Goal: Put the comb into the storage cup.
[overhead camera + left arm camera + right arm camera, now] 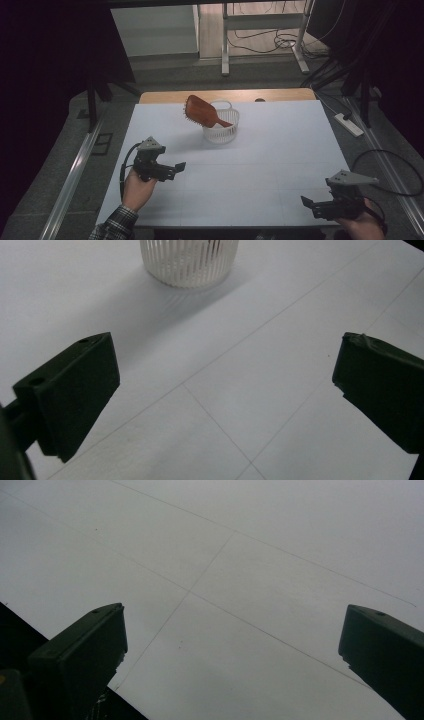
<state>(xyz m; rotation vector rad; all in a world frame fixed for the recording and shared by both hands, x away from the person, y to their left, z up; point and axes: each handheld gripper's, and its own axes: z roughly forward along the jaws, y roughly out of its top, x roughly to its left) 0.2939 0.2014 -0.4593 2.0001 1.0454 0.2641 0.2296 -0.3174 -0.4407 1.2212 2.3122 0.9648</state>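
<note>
A brown wooden hairbrush (202,110) rests tilted in a small white basket (222,131) near the far middle of the table (280,150). Its broad oval head leans out over the basket's left rim with the smooth back facing up, a fringe of short bristles showing along the left edge, and its narrow handle lies across the opening. The basket is round, with thin upright plastic slats (188,262) and a loop handle at the back. The table is flat, matte and white, crossed by faint thin lines. The left gripper (176,168) is held near the table's left edge, jaws wide apart and empty. The right gripper (308,204) hangs at the near right corner, likewise wide open and holding nothing.
</note>
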